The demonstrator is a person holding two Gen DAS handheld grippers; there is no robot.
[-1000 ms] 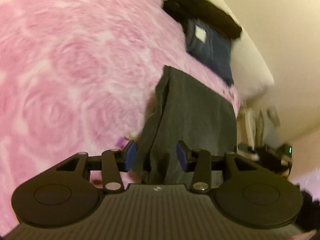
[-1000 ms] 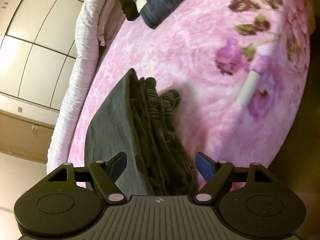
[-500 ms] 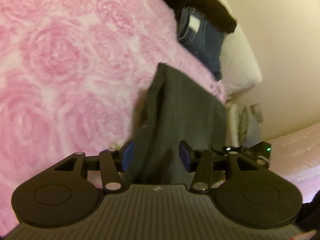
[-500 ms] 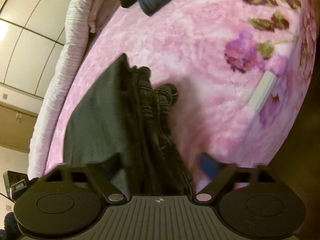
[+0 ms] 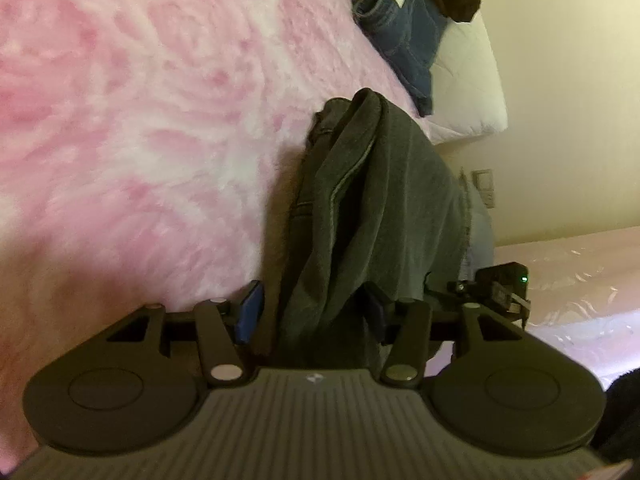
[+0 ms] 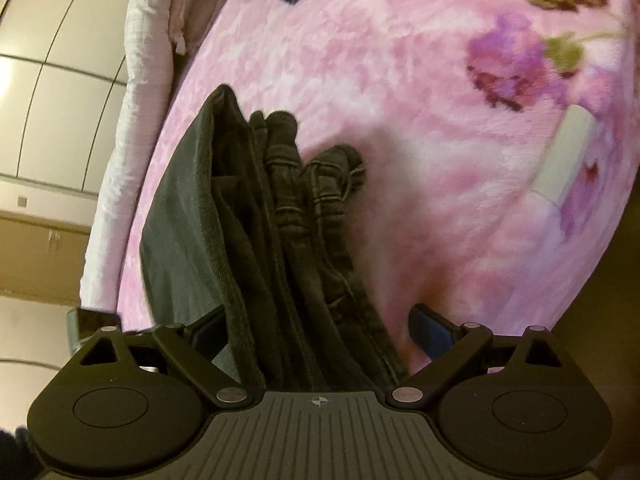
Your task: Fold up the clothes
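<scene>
Now both the left gripper (image 5: pixel 312 312) and right gripper (image 6: pixel 320 328) straddle dark jeans (image 6: pixel 288 240), unclamped.

folded trousers (image 6: pixel 280 248) lie on the blanket (image 6: pixel 400 100); jeans (image 5: pixel 400 28) beyond them, beside the pillow (image 5: pixel 468 80).

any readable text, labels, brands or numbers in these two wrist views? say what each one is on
No readable text in either view.
Pale patch on the blue jeans: blank or too blurred to read.
Small round emblems on the left gripper and right gripper bodies: symbols, no letters.
White object on the pink blanket: no legible print.
</scene>
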